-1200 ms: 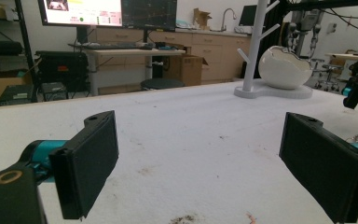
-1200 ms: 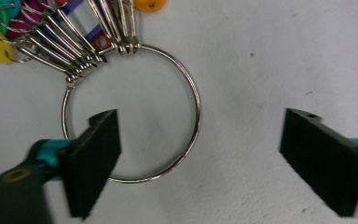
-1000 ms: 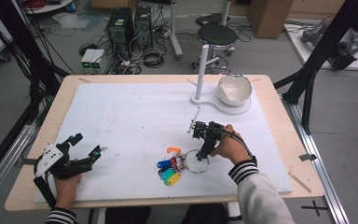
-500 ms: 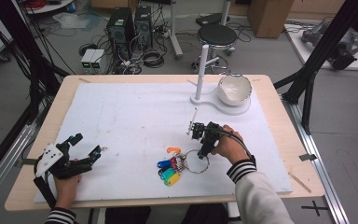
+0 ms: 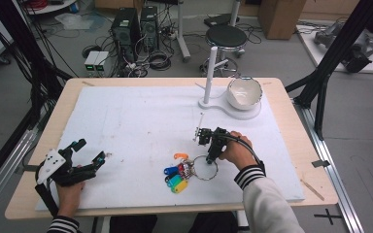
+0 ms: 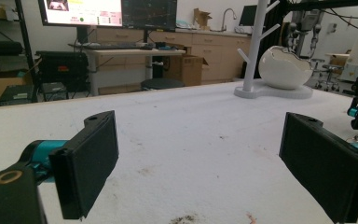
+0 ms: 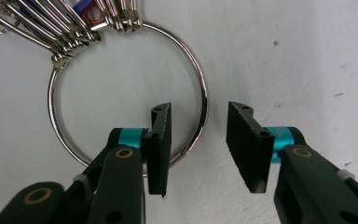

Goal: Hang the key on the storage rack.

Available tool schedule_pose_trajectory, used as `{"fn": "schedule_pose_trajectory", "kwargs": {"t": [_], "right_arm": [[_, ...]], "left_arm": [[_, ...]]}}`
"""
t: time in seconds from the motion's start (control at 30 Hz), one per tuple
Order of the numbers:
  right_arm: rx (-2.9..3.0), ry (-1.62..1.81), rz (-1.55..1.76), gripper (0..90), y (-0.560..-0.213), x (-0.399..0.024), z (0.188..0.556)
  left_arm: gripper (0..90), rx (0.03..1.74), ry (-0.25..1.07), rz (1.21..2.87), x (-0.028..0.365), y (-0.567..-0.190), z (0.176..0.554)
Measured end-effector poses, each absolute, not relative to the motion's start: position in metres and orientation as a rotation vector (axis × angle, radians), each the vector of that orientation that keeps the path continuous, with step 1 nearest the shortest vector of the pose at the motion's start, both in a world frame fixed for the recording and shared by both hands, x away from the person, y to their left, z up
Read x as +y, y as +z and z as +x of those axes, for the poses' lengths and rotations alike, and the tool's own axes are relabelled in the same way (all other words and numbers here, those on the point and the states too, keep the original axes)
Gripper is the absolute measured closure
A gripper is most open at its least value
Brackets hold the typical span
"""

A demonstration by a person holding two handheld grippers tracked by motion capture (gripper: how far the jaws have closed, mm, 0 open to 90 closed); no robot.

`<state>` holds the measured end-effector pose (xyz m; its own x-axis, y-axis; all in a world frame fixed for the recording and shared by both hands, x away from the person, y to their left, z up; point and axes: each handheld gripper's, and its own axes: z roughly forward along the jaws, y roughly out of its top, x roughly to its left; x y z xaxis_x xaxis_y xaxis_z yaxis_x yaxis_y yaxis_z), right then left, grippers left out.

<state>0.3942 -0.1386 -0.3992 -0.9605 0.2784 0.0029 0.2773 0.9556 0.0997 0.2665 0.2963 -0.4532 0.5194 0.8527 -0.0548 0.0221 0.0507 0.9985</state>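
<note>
A large metal key ring lies flat on the white board, with several coloured key tags bunched at its left. My right gripper points down over the ring's upper right. In the right gripper view its jaws straddle the ring's wire, one inside the loop and one outside. They have just been closing, and a gap remains on each side of the wire. My left gripper rests near the front left, jaws wide apart with nothing between them.
A white peg stand with a white bowl on its base sits at the back right of the board. From the left gripper view, the stand and bowl are far ahead.
My right hand has edged slightly down toward the ring. The left hand, the ring and its tags have stayed put.
</note>
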Motion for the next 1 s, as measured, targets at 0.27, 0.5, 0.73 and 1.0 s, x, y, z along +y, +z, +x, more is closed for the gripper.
{"fn": "schedule_pose_trajectory", "kwargs": {"t": [0.27, 0.5, 0.73, 1.0], "right_arm": [[3.094, 0.151, 0.495, 69.1, -0.4011, -0.1346, 0.3945], [3.091, 0.14, 0.513, 71.6, -0.4013, -0.1352, 0.3962], [3.083, 0.136, 0.524, 74.7, -0.4024, -0.1353, 0.3964], [3.091, 0.105, 0.535, 78.6, -0.4032, -0.134, 0.396]], "left_arm": [[12.1, 0.83, 0.756, 1.384, 0.2962, -0.4533, 0.2665], [12.1, 0.83, 0.756, 1.384, 0.2963, -0.4533, 0.2666], [12.1, 0.83, 0.757, 1.384, 0.2962, -0.4533, 0.2665], [12.1, 0.83, 0.757, 1.385, 0.2962, -0.4533, 0.2665]]}}
